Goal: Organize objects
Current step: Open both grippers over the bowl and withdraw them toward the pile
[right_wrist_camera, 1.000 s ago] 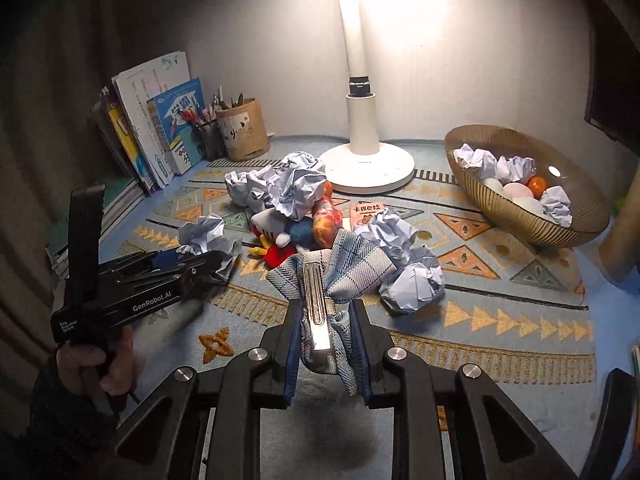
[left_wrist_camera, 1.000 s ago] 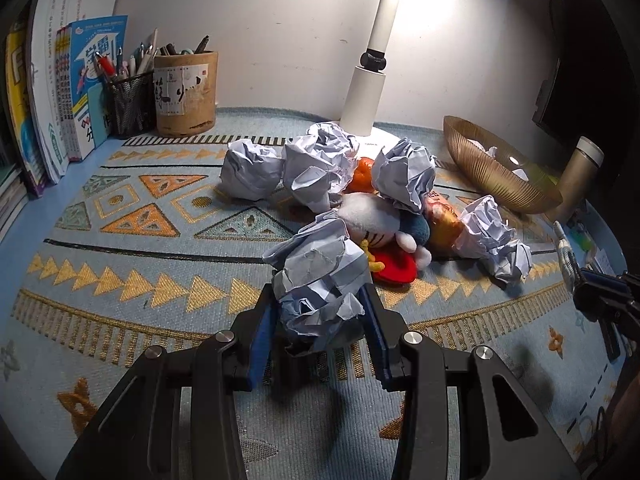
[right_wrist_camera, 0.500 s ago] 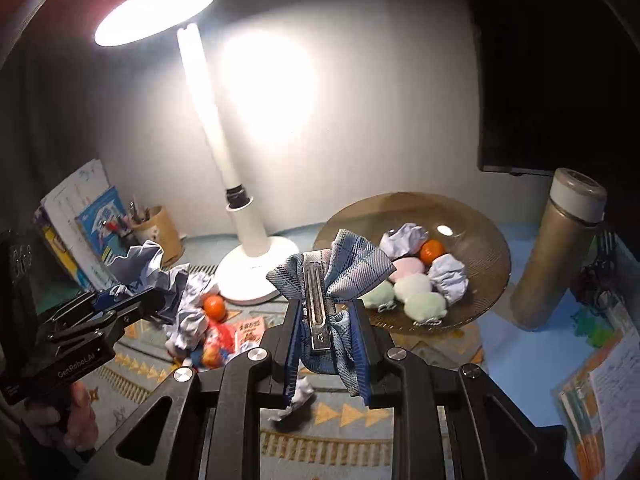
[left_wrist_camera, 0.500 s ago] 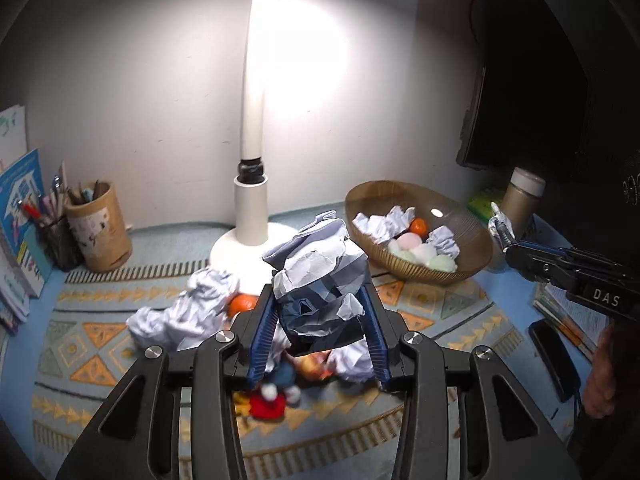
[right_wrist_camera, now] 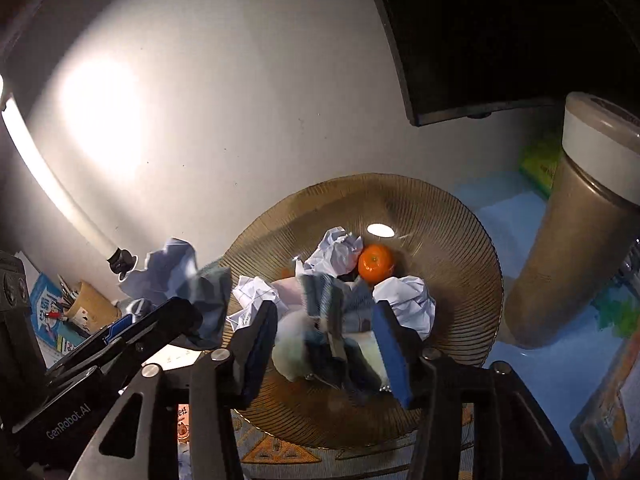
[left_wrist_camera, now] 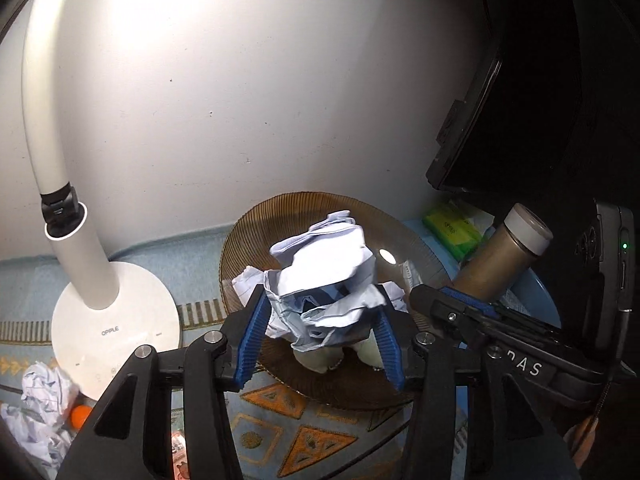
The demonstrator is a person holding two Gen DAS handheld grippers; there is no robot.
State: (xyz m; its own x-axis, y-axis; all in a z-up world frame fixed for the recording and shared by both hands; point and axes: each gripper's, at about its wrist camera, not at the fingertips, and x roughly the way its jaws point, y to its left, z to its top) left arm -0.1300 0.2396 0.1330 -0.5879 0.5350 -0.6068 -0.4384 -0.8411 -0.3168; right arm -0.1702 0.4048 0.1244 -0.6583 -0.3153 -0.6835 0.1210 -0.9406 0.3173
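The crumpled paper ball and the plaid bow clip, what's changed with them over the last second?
Both grippers carried their loads from the patterned mat to above the brown ribbed bowl. The left gripper is opening around the crumpled pale-blue paper ball; the right gripper is opening and the blue plaid bow clip blurs, dropping. The orange stays in the bowl.

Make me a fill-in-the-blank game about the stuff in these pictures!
1. The round fruit lying in the bowl is coloured ____.
2. The left tool has a crumpled ball of ____ between its fingers.
3. The tall white thing with a round base beside the bowl is a ____.
4. The brown flask wears a lid coloured ____.

Missing words: orange; paper; lamp; white
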